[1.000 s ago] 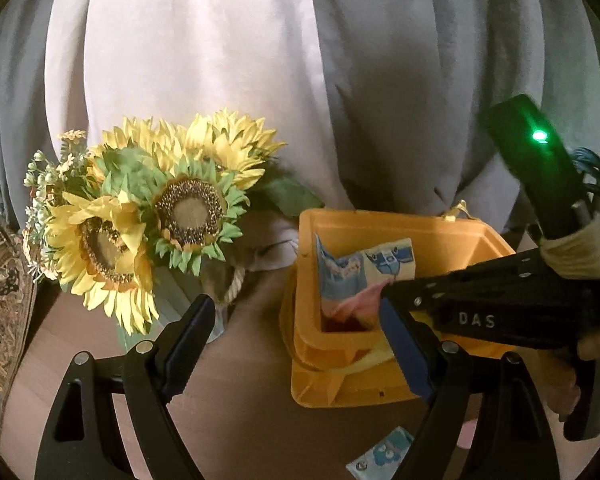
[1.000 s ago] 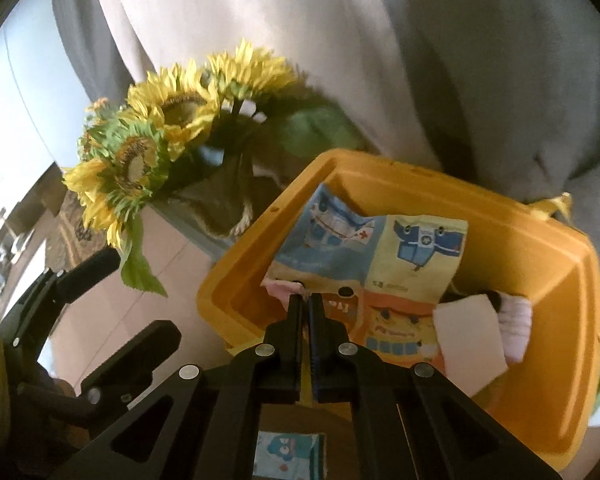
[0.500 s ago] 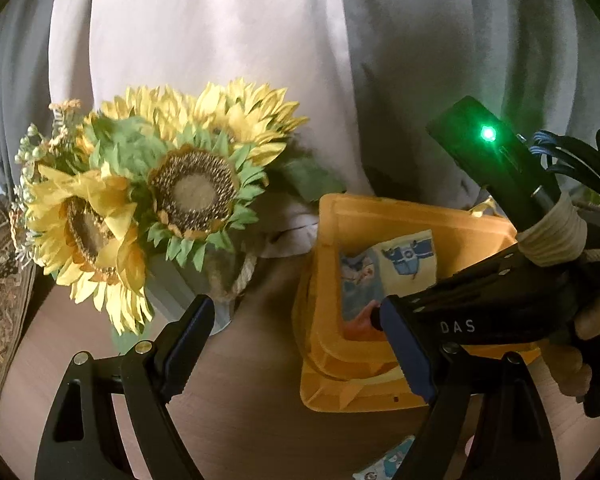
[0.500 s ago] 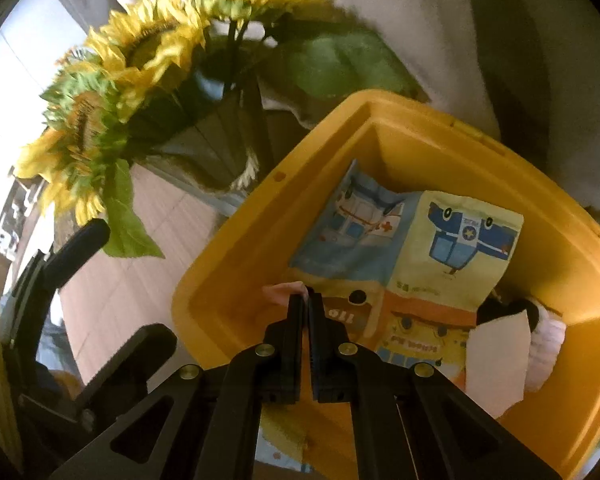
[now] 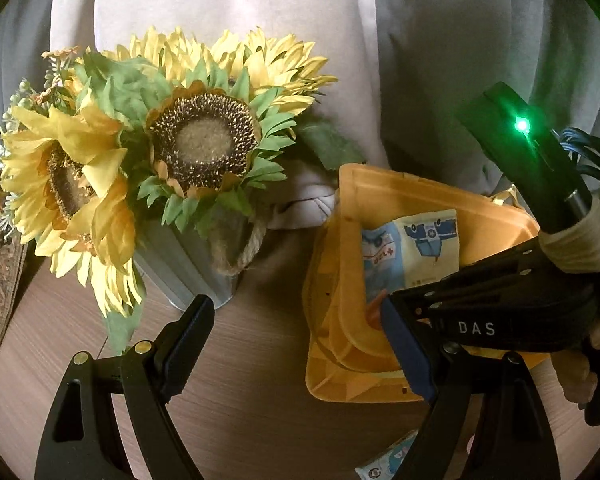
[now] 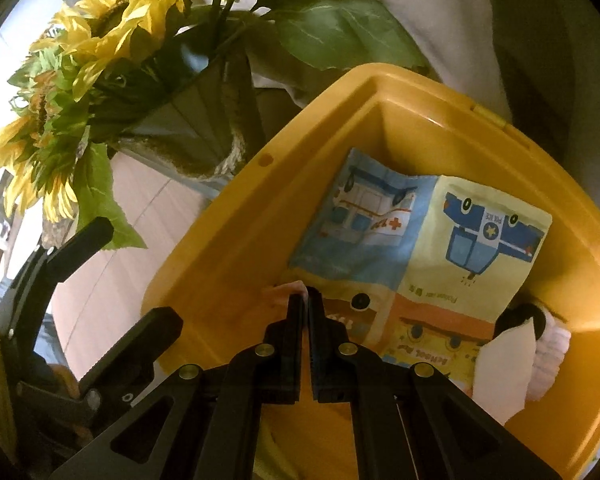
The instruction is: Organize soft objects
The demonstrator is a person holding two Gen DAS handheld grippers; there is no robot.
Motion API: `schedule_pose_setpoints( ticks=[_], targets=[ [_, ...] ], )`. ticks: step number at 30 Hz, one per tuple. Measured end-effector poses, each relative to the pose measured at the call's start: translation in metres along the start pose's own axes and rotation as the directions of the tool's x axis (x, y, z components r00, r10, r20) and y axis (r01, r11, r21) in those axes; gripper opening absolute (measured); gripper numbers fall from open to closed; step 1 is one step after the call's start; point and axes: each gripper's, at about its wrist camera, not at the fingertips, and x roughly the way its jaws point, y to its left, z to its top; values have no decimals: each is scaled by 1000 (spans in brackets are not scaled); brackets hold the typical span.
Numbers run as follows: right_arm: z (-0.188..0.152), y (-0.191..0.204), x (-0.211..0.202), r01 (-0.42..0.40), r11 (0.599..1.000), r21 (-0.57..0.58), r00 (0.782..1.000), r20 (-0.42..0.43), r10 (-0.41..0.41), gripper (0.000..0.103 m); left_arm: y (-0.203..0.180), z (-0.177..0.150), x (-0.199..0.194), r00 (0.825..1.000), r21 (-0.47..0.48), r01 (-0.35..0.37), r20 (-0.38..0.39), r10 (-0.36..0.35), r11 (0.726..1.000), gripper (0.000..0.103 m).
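A yellow plastic bin (image 6: 340, 128) holds a cartoon-vehicle cloth book (image 6: 420, 248) and a white and black soft item (image 6: 548, 344). My right gripper (image 6: 308, 300) is shut on a thin pink soft piece (image 6: 284, 292) and reaches down into the bin's left side. In the left wrist view the bin (image 5: 340, 280) sits to the right, with the right gripper (image 5: 384, 308) over it. My left gripper (image 5: 296, 320) is open and empty above the wooden table, left of the bin.
A sunflower bouquet (image 5: 160, 152) in a grey metal pot (image 5: 188, 272) stands left of the bin. Another printed cloth (image 5: 392, 456) lies on the wooden table (image 5: 260, 400) near the front. Grey and white curtains (image 5: 260, 20) hang behind.
My right gripper has moved forward and down into the bin with the pink piece. My left gripper has come closer to the sunflowers and the bin.
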Motion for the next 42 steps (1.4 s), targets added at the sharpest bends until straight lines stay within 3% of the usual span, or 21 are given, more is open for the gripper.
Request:
schedule_pose_setpoints(
  ticks=[3, 5, 7, 19, 31, 34, 39, 42],
  targets=[
    [0, 2, 2, 0, 1000, 0, 1000, 2, 0, 6, -1, 0, -1, 1000, -1, -3, -3, 3, 1000, 85],
    [1, 2, 1, 12, 1000, 9, 1000, 11, -12, 14, -2, 1, -3, 1000, -3, 4, -4, -4, 1000, 85],
    [-1, -4, -6, 26, 999, 18, 999, 28, -27, 30, -2, 1, -7, 1000, 0, 2, -1, -2, 1000, 85],
    [-30, -7, -56, 101, 992, 81, 977, 178, -114, 39, -7, 3, -36, 999, 15, 16, 40, -16, 1000, 85],
    [-73, -7, -107, 167, 959, 230, 920, 314, -236, 45, -26, 0, -81, 994, 73, 51, 91, -58, 996, 87],
    [-90, -10, -121, 180, 943, 280, 897, 346, -274, 53, -34, -2, -95, 992, 93, 64, 102, -73, 994, 87],
    [-119, -16, -143, 191, 907, 376, 856, 388, -342, 56, -46, -7, -107, 989, 110, 85, 108, -97, 990, 87],
    [-137, -15, -157, 219, 875, 432, 820, 405, -405, 64, -52, -10, -111, 989, 122, 88, 107, -101, 989, 87]
  ],
)
